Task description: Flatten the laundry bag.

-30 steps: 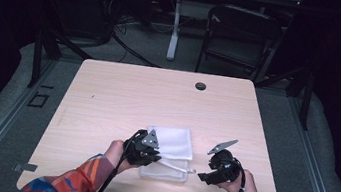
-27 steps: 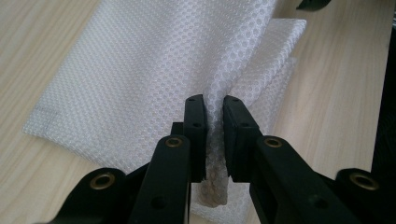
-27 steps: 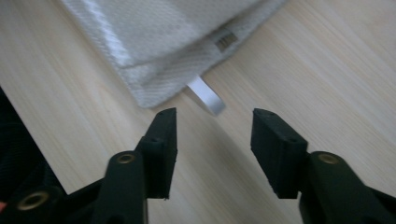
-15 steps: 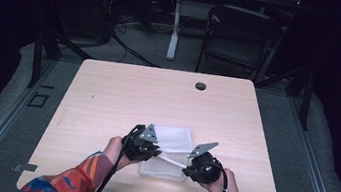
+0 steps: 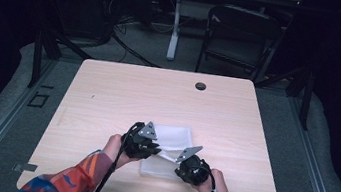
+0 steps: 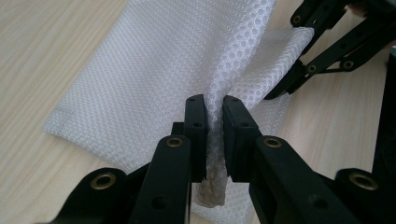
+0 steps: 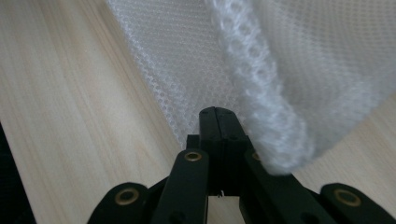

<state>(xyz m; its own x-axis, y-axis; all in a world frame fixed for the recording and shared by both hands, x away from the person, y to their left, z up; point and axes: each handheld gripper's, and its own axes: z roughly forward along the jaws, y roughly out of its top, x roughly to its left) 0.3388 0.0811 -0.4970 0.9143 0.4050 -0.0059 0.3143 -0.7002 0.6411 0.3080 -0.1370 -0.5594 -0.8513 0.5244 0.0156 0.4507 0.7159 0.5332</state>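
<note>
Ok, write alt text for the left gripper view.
The left tongs pinch a bunched fold of white mesh cloth between their black pads, above a light wooden table. At upper right, the right tongs meet the same cloth at its far edge.

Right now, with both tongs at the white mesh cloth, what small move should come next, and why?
Probably draw the two apart to stretch it flat: the left tongs pinch a bunched fold of the white mesh cloth, and the right tongs have just closed at its edge.
</note>
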